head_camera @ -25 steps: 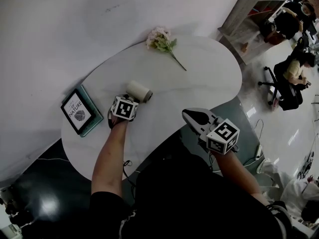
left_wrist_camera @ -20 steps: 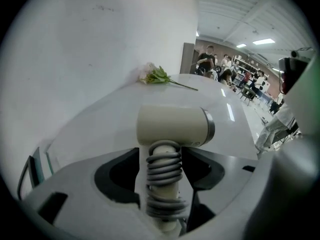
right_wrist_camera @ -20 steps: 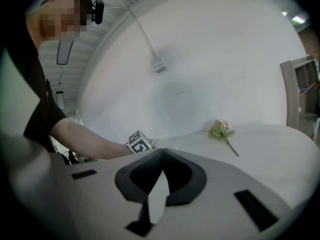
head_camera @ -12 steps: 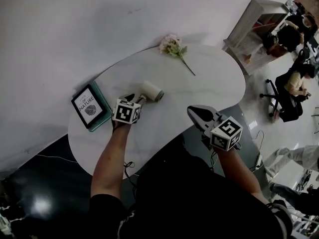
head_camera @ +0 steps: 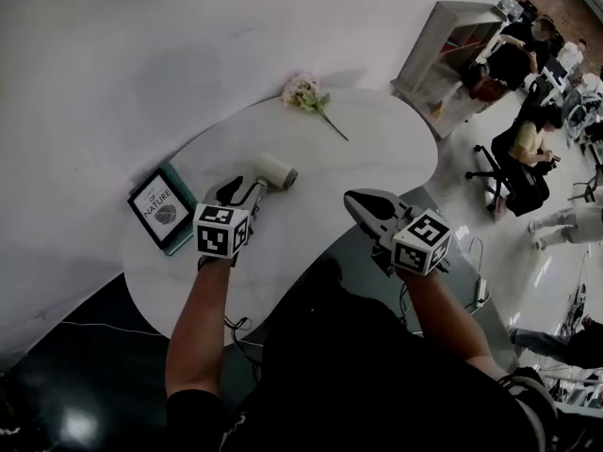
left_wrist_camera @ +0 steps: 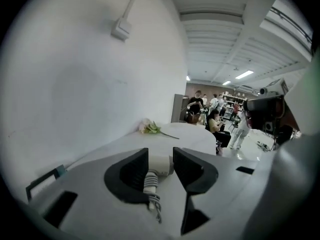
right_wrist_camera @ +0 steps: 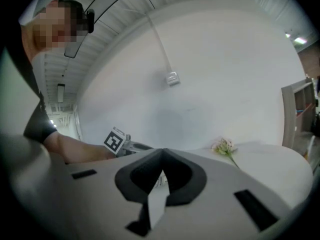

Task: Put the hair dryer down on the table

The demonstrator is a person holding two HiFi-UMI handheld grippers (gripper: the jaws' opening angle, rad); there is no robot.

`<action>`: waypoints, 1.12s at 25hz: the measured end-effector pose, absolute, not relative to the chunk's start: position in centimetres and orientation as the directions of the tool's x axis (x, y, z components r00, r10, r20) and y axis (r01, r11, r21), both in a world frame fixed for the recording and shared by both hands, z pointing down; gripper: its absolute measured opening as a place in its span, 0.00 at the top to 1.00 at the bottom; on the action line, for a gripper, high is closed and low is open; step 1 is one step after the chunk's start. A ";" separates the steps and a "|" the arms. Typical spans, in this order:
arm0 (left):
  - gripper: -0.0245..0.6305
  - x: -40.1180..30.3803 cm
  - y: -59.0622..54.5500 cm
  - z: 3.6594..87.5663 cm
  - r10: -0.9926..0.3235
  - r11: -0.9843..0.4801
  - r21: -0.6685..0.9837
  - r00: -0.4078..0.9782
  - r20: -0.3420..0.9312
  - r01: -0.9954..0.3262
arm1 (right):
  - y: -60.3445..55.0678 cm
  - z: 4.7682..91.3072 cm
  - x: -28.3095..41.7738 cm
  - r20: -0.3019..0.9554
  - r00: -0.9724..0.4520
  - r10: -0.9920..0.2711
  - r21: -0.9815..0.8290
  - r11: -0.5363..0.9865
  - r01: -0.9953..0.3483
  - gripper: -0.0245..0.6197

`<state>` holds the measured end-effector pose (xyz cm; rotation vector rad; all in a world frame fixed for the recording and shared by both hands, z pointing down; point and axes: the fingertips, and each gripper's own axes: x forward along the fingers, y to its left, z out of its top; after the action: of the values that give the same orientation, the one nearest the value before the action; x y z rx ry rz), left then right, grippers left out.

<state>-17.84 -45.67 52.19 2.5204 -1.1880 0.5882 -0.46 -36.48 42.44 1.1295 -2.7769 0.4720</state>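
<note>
The white hair dryer (head_camera: 273, 169) lies on its side on the white table (head_camera: 367, 153), barrel toward the wall and handle and cord toward me. My left gripper (head_camera: 240, 193) sits just behind it. In the left gripper view its jaws are closing, and the dryer's handle (left_wrist_camera: 150, 183) shows in the gap without either pad pressing on it. My right gripper (head_camera: 356, 203) hovers over the table's near edge, apart from the dryer. Its jaws (right_wrist_camera: 162, 154) meet at the tips with nothing between them.
A framed book or tablet (head_camera: 158, 207) lies at the table's left end beside my left gripper. An artificial flower (head_camera: 303, 92) lies at the far edge by the wall. A shelf unit (head_camera: 443, 50) and seated people are off to the right.
My left gripper has drawn back toward me off the hair dryer, which stays lying on the table. The right gripper has barely moved.
</note>
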 end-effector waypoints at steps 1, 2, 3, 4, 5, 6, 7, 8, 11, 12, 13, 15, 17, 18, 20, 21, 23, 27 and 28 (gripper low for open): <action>0.71 -17.8 -45.3 51.7 -0.665 -0.624 0.077 0.580 0.470 -0.777 | -36.1 42.2 -0.3 0.208 -0.714 -0.668 -0.241 0.673 -0.699 0.95; 0.71 -17.8 -45.0 51.4 -0.666 -0.629 0.075 0.585 0.463 -0.774 | -35.7 41.9 0.0 0.204 -0.712 -0.672 -0.237 0.672 -0.701 0.95; 0.72 -17.9 -44.8 51.1 -0.668 -0.627 0.084 0.590 0.454 -0.774 | -35.3 41.7 0.2 0.201 -0.712 -0.673 -0.233 0.673 -0.702 0.95; 0.72 -18.1 -44.7 50.8 -0.671 -0.621 0.100 0.593 0.445 -0.778 | -35.0 41.5 0.4 0.198 -0.712 -0.674 -0.232 0.673 -0.702 0.95; 0.73 -18.3 -44.5 50.6 -0.677 -0.610 0.118 0.593 0.436 -0.783 | -34.8 41.3 0.6 0.195 -0.711 -0.675 -0.232 0.673 -0.702 0.95; 0.73 -18.6 -44.4 50.3 -0.685 -0.597 0.136 0.591 0.426 -0.791 | -34.5 41.2 1.0 0.190 -0.711 -0.677 -0.235 0.671 -0.703 0.95; 0.73 -18.7 -44.1 50.1 -0.695 -0.582 0.156 0.587 0.415 -0.798 | -34.2 41.1 1.5 0.184 -0.710 -0.680 -0.240 0.669 -0.703 0.95; 0.73 -18.6 -43.9 49.8 -0.705 -0.566 0.178 0.585 0.400 -0.805 | -33.9 41.0 2.1 0.176 -0.708 -0.684 -0.244 0.667 -0.704 0.95; 0.75 -17.7 -42.9 48.7 -0.734 -0.538 0.218 0.579 0.354 -0.815 | -33.3 40.9 4.1 0.160 -0.709 -0.687 -0.248 0.667 -0.702 0.95; 0.77 -17.1 -42.5 48.4 -0.741 -0.536 0.216 0.577 0.343 -0.816 | -33.2 40.9 4.7 0.155 -0.714 -0.683 -0.251 0.671 -0.697 0.95; 0.78 -16.5 -42.1 48.0 -0.748 -0.534 0.212 0.574 0.333 -0.819 | -32.9 40.9 5.2 0.149 -0.721 -0.677 -0.255 0.678 -0.690 0.95; 0.83 -15.4 -41.4 47.3 -0.767 -0.522 0.207 0.562 0.309 -0.827 | -32.7 40.6 6.4 0.132 -0.733 -0.667 -0.259 0.691 -0.675 0.95; 0.87 -14.3 -40.8 46.5 -0.790 -0.502 0.215 0.545 0.281 -0.838 | -32.8 40.2 7.8 0.113 -0.735 -0.669 -0.256 0.695 -0.672 0.95; 0.89 -13.9 -40.6 46.1 -0.800 -0.492 0.217 0.536 0.269 -0.843 | -32.9 40.1 8.4 0.105 -0.733 -0.672 -0.248 0.696 -0.674 0.95; 0.94 -13.3 -40.0 45.4 -0.818 -0.477 0.211 0.518 0.250 -0.854 | -33.1 39.8 9.5 0.096 -0.730 -0.677 -0.223 0.700 -0.678 0.95; 0.95 -13.1 -39.8 45.0 -0.826 -0.471 0.203 0.510 0.240 -0.858 | -33.1 39.6 9.9 0.092 -0.730 -0.677 -0.208 0.704 -0.679 0.95; 0.95 -12.8 -39.6 44.2 -0.840 -0.465 0.183 0.497 0.218 -0.866 | -33.2 38.8 10.7 0.075 -0.731 -0.678 -0.186 0.711 -0.678 0.95; 0.95 -12.1 -39.7 42.7 -0.860 -0.458 0.149 0.479 0.177 -0.876 | -33.4 37.3 12.1 0.046 -0.718 -0.695 -0.153 0.705 -0.692 0.95; 0.95 -12.0 -39.7 42.3 -0.862 -0.459 0.146 0.479 0.164 -0.876 | -33.5 37.0 12.3 0.041 -0.715 -0.697 -0.144 0.704 -0.695 0.95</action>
<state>-11.96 -39.69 42.27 2.5145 -1.5011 0.0976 12.25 -33.48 36.98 1.1910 -2.9153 0.2354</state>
